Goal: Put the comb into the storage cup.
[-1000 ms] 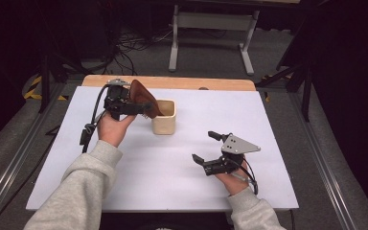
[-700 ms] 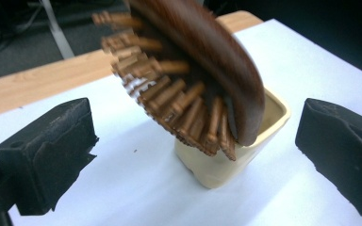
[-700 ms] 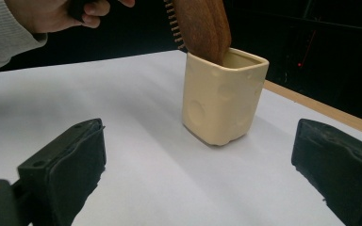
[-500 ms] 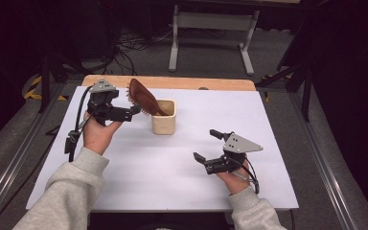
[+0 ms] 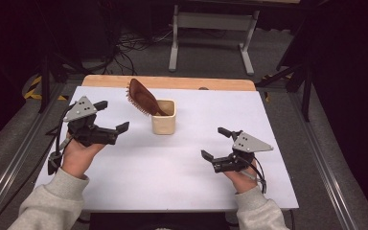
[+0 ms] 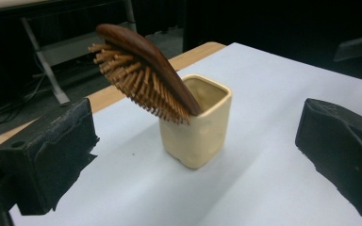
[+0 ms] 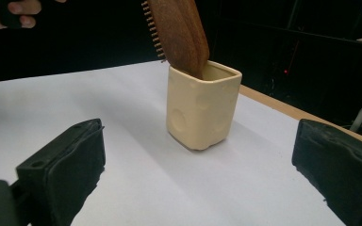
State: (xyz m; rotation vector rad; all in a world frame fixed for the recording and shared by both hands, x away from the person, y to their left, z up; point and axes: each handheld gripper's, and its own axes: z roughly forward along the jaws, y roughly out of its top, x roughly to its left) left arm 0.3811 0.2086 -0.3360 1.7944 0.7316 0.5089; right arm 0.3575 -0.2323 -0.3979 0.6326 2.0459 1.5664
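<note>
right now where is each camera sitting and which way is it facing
High view: fixed above the person's side, looking forward and down on the white table; both forearms, the left tool and right tool show.
Left gripper view: rides the left tool, looking between its two open black jaws at the cream cup holding a wooden hairbrush.
Right gripper view: rides the right tool, facing the cup from its other side; fingers show at top left.
All three share the cup and hairbrush.
</note>
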